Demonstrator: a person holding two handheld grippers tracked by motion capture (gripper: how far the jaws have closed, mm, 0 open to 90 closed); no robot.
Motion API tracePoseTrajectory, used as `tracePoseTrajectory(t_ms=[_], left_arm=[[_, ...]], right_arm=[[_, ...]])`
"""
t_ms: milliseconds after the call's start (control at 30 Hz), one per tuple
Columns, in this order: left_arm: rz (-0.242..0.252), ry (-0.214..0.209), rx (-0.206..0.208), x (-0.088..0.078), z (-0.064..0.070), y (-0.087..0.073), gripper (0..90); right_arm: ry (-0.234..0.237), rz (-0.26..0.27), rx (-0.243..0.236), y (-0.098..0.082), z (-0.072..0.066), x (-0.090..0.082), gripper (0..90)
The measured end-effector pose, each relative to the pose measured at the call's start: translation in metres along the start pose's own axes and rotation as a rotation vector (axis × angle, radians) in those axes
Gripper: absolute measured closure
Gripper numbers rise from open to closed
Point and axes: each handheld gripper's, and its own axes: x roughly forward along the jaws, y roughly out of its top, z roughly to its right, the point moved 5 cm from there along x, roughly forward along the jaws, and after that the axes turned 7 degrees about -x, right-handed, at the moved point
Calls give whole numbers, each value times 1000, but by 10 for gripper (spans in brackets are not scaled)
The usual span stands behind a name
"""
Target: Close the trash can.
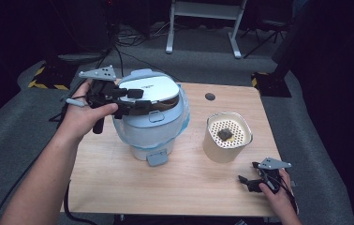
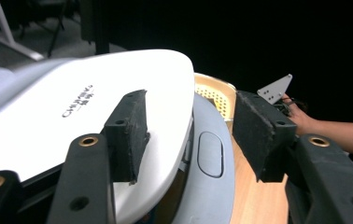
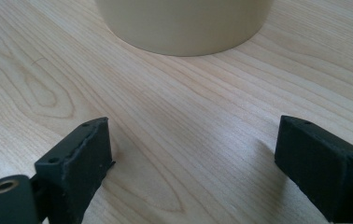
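Note:
A white and pale-blue rice cooker (image 1: pixel 151 126) stands on the left half of the wooden table (image 1: pixel 119 187), its white lid (image 1: pixel 154 86) slightly ajar. My left gripper (image 1: pixel 135 101) reaches in from the left at the lid's edge. In the left gripper view the lid (image 2: pixel 72 107) lies under one pad while the other pad (image 2: pixel 258 135) stands clear of it; the left gripper (image 2: pixel 191 107) is open. My right gripper (image 1: pixel 248 181) rests open at the front right, with bare wood between the jaws of the right gripper (image 3: pixel 195 135).
A beige cylindrical pot (image 1: pixel 226 138) with a perforated insert and a small dark piece on it stands right of the cooker; its base (image 3: pixel 184 23) is just ahead of the right jaws. A grey flap (image 1: pixel 157 158) sticks out at the cooker's front. A dark round hole (image 1: pixel 210 96) marks the far table.

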Motion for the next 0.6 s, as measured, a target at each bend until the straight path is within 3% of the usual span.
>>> tracePoseTrajectory(t_ms=[100,233,433,533,600], left_arm=[[-12,0,-16,6,-2,-2,458],[-31,83,18,12,-8,-3,441],[-69,151,48,17,-11,-6,420],[-108,219,81,20,-14,-8,397],[-99,237,93,21,-15,-9,389]], right_arm=[[1,1,0,0,0,0,113],[1,1,0,0,0,0,115],[1,1,0,0,0,0,115],[1,1,0,0,0,0,115],[1,1,0,0,0,0,115]])
